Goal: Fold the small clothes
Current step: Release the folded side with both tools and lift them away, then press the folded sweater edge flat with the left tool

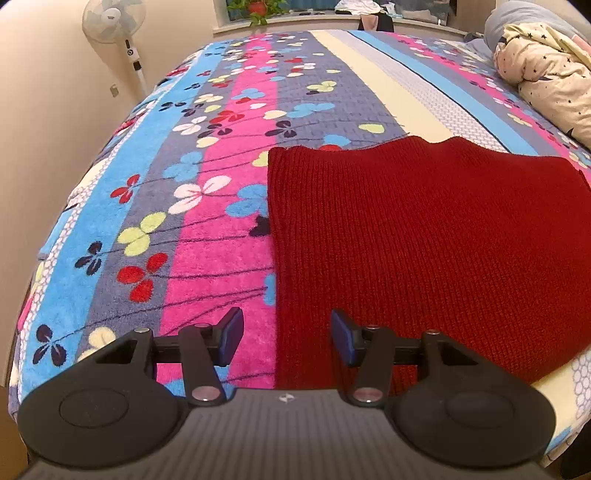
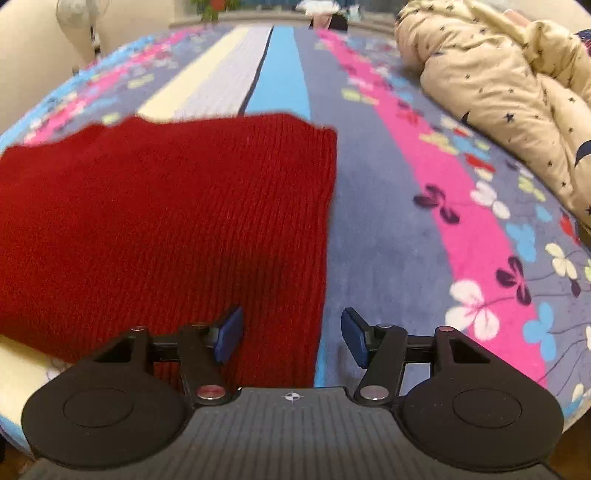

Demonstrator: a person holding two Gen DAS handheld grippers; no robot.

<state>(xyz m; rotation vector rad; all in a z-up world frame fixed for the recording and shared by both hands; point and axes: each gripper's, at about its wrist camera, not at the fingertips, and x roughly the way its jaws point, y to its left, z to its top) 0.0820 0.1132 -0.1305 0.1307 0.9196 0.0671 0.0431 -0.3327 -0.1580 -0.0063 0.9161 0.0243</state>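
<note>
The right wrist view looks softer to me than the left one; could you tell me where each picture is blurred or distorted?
Right wrist view: motion-smeared floral blanket and far edge of the red knit garment, while the open right gripper stays sharp. Left wrist view: crisp garment ribs and blanket around the open left gripper; fisheye bulges the bed and bends the standing fan.

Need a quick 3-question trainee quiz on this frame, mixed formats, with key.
1. True or false: the left gripper has its jaws shut on the red knit garment.
2. Which garment edge sits between the right gripper's jaws?
A. its left edge
B. its right edge
C. none
3. Fill in: the garment lies on a floral ___.

Key:
1. False: both grippers are open, holding nothing.
2. B
3. blanket
</note>
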